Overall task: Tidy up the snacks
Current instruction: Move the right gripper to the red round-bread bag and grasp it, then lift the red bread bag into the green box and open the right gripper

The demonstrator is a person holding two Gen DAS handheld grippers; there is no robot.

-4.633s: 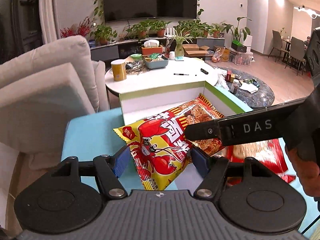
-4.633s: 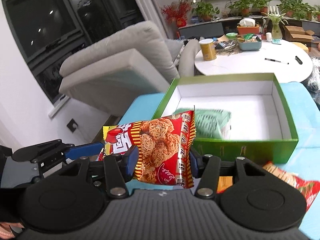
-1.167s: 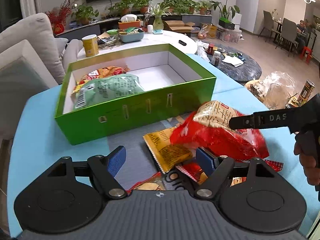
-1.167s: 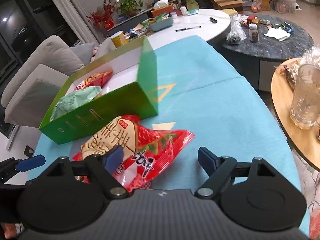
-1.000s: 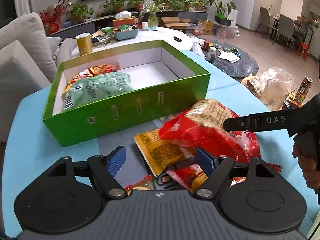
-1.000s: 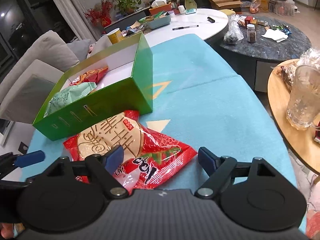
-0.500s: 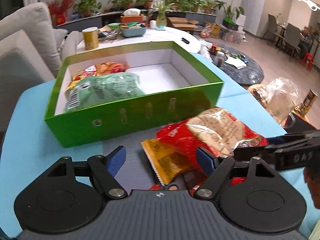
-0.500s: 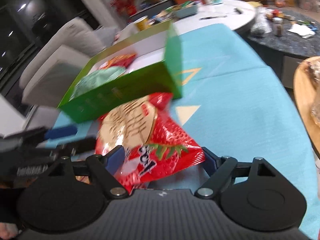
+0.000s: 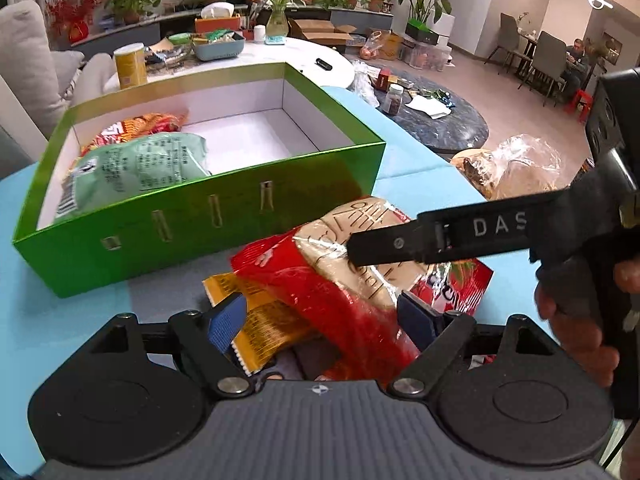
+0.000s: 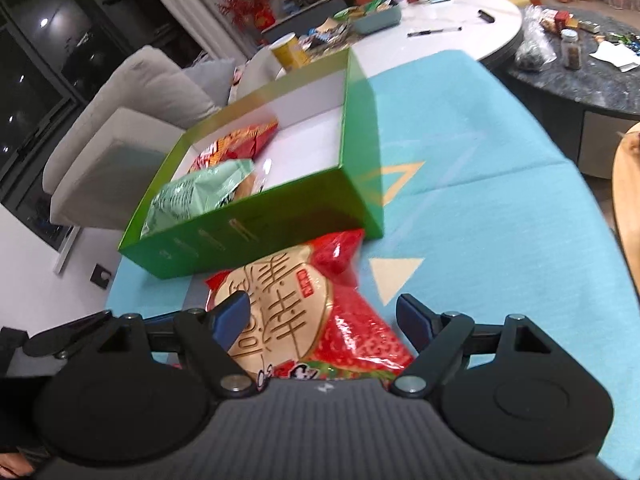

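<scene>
Left wrist view: the left gripper has its blue pads spreading apart over a yellow snack packet and the red rice-cracker bag, neither of them pinched. The right gripper stands spread around the same red bag without pressing it; the bag lies on the turquoise tablecloth just in front of the green box. Inside the box, at its left end, lie a pale green packet and an orange-red packet. Beyond stands a white round table.
</scene>
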